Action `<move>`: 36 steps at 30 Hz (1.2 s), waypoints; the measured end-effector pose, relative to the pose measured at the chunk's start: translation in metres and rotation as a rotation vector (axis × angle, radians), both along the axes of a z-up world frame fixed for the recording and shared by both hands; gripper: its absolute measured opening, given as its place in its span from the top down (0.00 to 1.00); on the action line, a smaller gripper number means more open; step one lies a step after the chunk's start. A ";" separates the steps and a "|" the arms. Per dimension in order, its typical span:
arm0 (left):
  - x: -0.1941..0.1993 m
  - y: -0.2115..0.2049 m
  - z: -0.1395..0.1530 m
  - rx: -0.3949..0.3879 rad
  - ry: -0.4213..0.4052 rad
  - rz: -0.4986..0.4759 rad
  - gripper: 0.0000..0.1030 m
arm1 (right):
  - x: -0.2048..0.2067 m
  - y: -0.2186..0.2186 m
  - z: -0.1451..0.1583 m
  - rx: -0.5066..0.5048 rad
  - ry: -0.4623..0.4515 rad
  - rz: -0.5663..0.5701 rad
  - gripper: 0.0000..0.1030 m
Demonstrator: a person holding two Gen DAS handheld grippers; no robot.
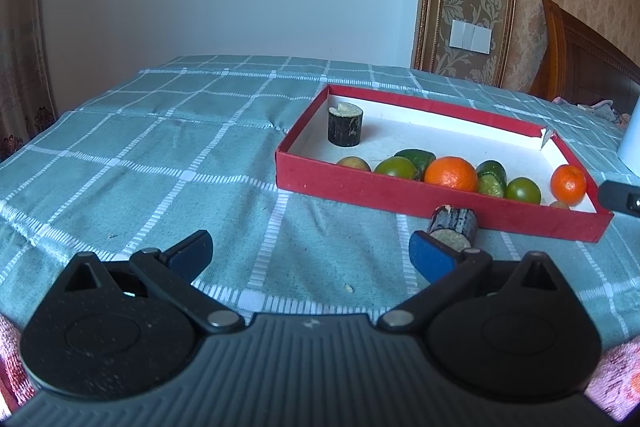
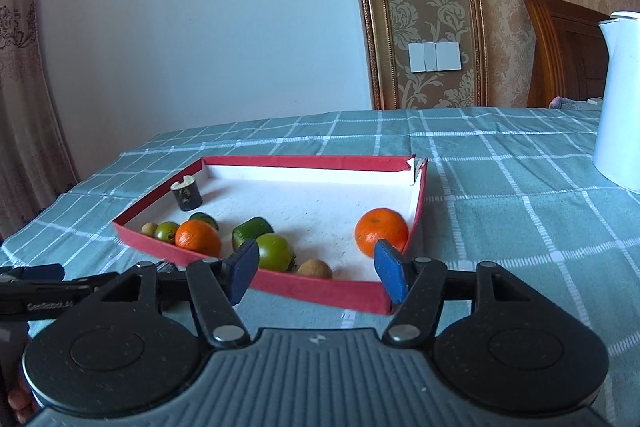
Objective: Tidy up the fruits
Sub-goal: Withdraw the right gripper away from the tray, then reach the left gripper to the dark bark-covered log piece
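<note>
The right gripper [image 2: 316, 273] hangs with jaws half-spread and empty above the near wall of the red tray [image 2: 328, 293], an orange [image 2: 382, 229] at one o'clock. The left gripper [image 1: 312, 257] has wide, empty jaws; a dark sugarcane stub [image 1: 454, 223] lies on the desk at its two o'clock, outside the tray. Reaching in risks nudging the tray wall or rolling fruit.

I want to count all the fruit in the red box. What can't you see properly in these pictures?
- Left wrist view: the red cardboard box has its near wall hiding the small brown fruit.
- Right wrist view: the right gripper has a blue finger pad covering part of the green tomato.
- Right wrist view: the white kettle is cut off by the edge.
</note>
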State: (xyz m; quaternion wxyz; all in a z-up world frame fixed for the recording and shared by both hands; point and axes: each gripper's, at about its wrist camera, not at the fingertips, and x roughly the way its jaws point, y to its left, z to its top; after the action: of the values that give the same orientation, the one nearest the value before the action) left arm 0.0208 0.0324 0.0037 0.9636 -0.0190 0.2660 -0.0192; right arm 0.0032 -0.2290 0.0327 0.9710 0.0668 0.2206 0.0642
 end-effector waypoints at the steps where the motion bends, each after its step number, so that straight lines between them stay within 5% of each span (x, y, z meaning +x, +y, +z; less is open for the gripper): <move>1: 0.000 0.000 0.000 0.003 0.001 -0.004 0.00 | -0.004 0.001 -0.002 0.005 0.004 0.008 0.36; 18: -0.020 -0.052 0.018 0.138 -0.113 -0.160 0.00 | -0.020 -0.018 -0.031 0.126 0.073 -0.033 0.35; 30: 0.018 -0.062 0.005 0.123 -0.007 -0.182 0.11 | -0.018 -0.029 -0.035 0.204 0.091 -0.049 0.35; 36: 0.018 -0.066 0.003 0.144 -0.017 -0.199 0.10 | -0.018 -0.030 -0.036 0.219 0.095 -0.042 0.35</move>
State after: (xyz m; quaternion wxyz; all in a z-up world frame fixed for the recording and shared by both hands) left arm 0.0383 -0.0338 0.0072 0.9580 0.0766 0.2593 -0.0957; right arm -0.0143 -0.2590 -0.0036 0.9475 0.1801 0.2564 0.0642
